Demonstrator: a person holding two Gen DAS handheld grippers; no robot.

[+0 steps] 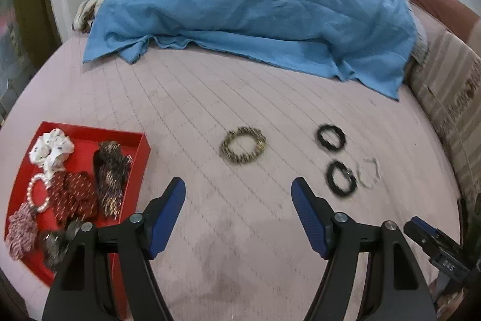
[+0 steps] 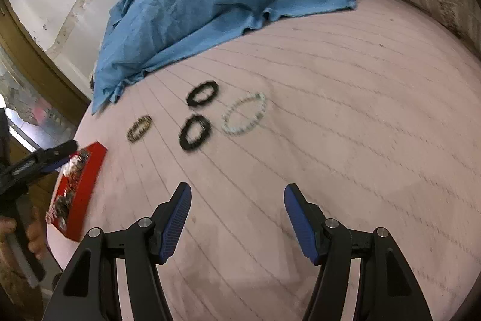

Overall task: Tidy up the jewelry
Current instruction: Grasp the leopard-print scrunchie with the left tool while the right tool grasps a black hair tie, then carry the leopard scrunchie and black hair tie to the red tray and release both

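On the far left of the pink quilted bed (image 1: 240, 230) sits a red tray (image 1: 141, 140) already crowded with scrunchies, a pearl bracelet (image 1: 36, 193) and a gold-flecked hair piece (image 1: 111, 176). Next comes the left gripper (image 1: 239, 193), fingers spread wide, holding nothing, hovering over bare quilt. Beyond it lies a gold-and-black bracelet (image 1: 243, 145), then two black rings of beads, one farther (image 1: 330, 138) and one nearer (image 1: 342, 178), just beside each other. Close to the right of the nearer one lies a pale bead bracelet (image 2: 244, 117) (faint in the left view, clearer in the right). The right gripper (image 2: 237, 197) is likewise spread and empty. A blue cloth (image 1: 255, 5) covers the head of the bed.
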